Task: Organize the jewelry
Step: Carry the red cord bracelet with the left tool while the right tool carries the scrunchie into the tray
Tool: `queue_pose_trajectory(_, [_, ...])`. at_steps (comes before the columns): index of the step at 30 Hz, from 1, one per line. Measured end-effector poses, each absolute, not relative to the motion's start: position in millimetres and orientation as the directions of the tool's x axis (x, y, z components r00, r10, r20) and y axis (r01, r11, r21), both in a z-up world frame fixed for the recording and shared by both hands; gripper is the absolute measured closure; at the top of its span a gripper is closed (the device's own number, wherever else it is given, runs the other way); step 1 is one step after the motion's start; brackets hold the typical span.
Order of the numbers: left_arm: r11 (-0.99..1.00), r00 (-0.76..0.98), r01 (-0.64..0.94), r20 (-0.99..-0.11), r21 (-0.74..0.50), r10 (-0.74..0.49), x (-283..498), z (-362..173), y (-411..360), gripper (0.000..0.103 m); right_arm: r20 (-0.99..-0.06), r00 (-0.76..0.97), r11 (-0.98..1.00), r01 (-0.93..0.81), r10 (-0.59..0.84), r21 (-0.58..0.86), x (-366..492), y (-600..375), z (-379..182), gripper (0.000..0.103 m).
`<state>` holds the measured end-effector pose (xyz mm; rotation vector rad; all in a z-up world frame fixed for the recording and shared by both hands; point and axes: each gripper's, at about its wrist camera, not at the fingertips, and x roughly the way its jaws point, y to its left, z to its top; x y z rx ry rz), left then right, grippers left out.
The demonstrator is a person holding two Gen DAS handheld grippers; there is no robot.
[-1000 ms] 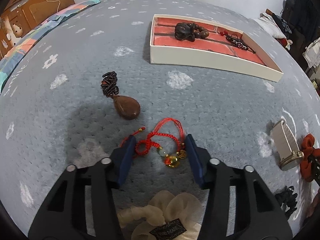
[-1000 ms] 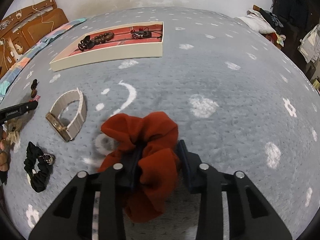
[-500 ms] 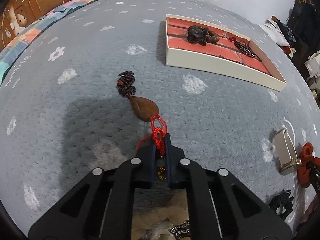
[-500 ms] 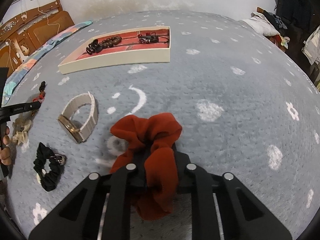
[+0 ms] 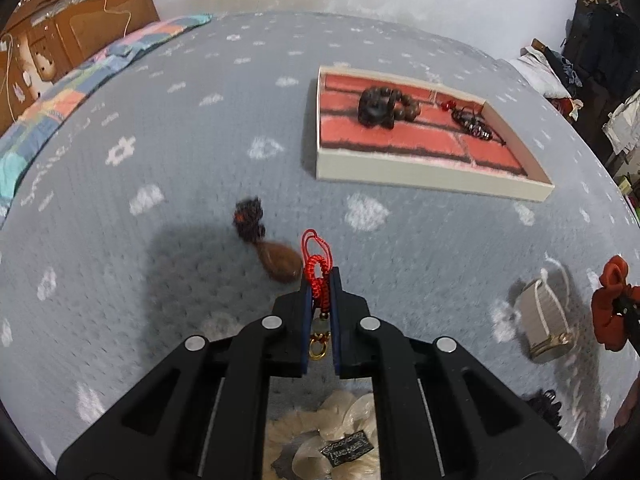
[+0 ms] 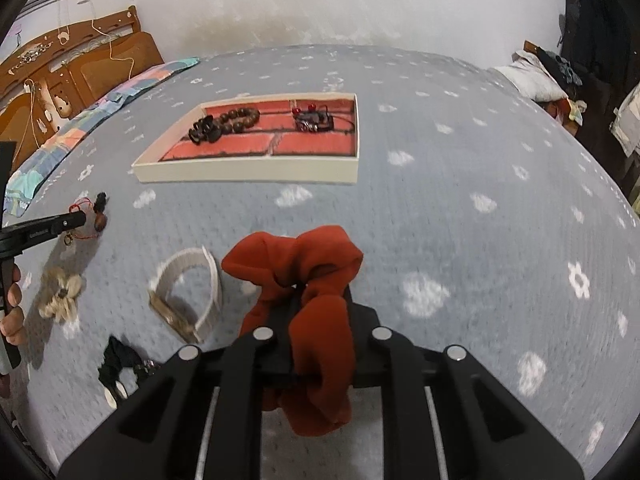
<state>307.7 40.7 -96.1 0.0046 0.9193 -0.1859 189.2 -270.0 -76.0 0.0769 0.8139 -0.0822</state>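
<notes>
A grey bedspread with white motifs covers the bed and carries everything shown. Far across it lies a shallow white tray with a red brick-pattern lining, long axis running left to right, already holding a dark bead bracelet and a small dark corded piece. The right tool is clenched on a rust-red scrunchie, which bulges above the jaws and droops below them. Beside it on the bedspread lie a beige watch band, a cream flower hair tie and a black scrunchie. The left tool is clenched on a red cord bracelet; its long axis follows the tool's fingers, the loop pointing forward toward the tray and the pale bead and gold charm hanging back between the jaws. Just beside the loop lies a brown wooden pendant on a dark cord, apparently untouched. Likely risks: the thin cord may slide through the narrow pinch during the carry, and the free loop could snag the pendant or the tray's rim; the scrunchie's hanging folds might drag across the watch band.
</notes>
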Motion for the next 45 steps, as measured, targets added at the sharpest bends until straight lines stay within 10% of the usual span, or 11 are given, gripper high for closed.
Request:
queue_pose_trajectory(25, [0.978, 0.643, 0.208, -0.749, -0.025, -0.156, 405.1, -37.5, -25.1, 0.097, -0.710, 0.703, 0.992, 0.117, -0.044, 0.054, 341.3, -274.3, -33.4, 0.087])
queue_pose_trajectory(45, [0.966, 0.570, 0.260, -0.806, -0.010, -0.162, 512.5, -95.7, -128.1, 0.097, -0.770, 0.636, 0.983, 0.167, -0.045, 0.081, 444.0, -296.0, -87.2, 0.087])
